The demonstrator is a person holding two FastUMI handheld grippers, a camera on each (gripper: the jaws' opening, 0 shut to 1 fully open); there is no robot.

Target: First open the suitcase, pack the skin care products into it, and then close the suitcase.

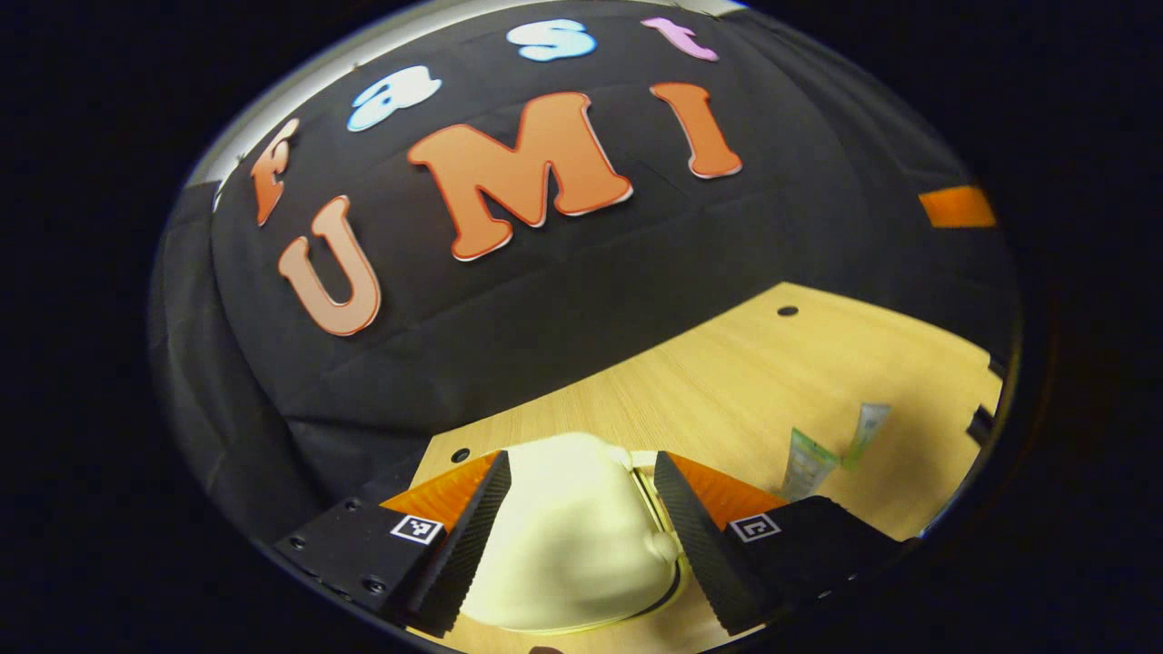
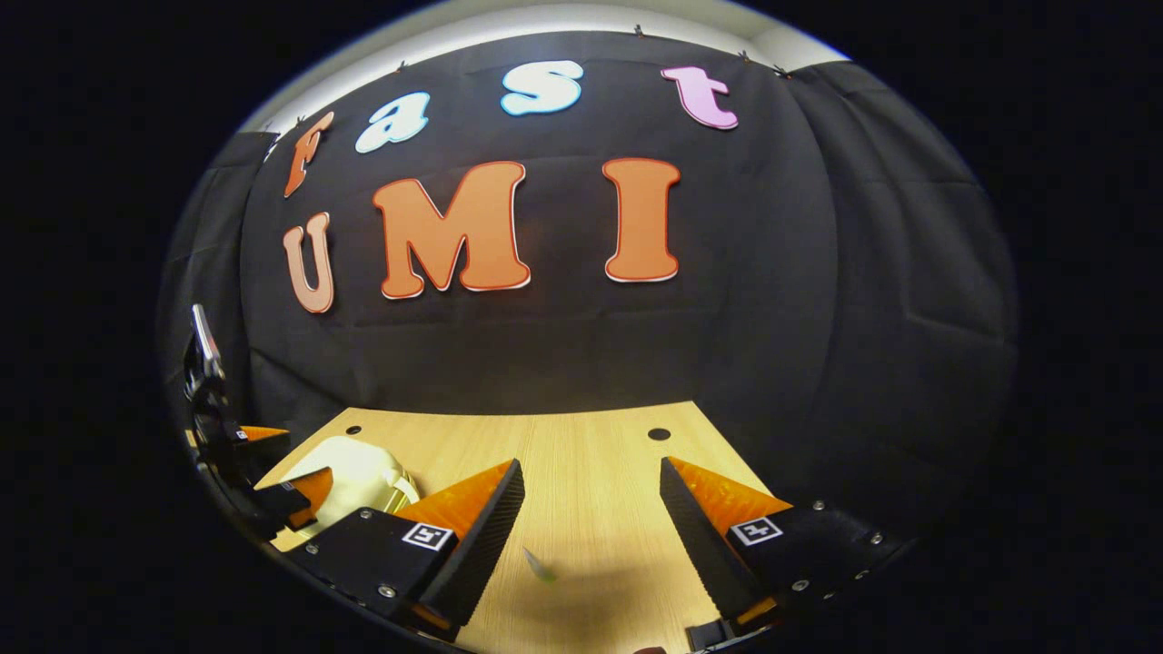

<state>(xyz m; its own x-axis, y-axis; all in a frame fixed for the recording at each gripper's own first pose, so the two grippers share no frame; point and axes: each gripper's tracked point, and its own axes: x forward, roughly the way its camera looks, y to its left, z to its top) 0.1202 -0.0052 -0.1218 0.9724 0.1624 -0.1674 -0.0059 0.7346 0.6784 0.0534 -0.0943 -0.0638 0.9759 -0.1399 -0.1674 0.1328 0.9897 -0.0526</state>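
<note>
The left gripper (image 1: 581, 509) hangs with fingers apart over the cream suitcase (image 1: 568, 536). The right gripper (image 2: 591, 518) is spread above the table (image 2: 591, 454); two tubes (image 1: 822, 450) lie right of the suitcase.

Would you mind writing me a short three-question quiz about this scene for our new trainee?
1. True or false: the suitcase lies between the left gripper's open fingers.
2. What lies on the table to the right of the suitcase in the left gripper view? A) tubes B) a towel C) a cup
3. Fill in: the right gripper is ____, with nothing between its fingers.

Key: 1 true; 2 A, the tubes; 3 open.
</note>
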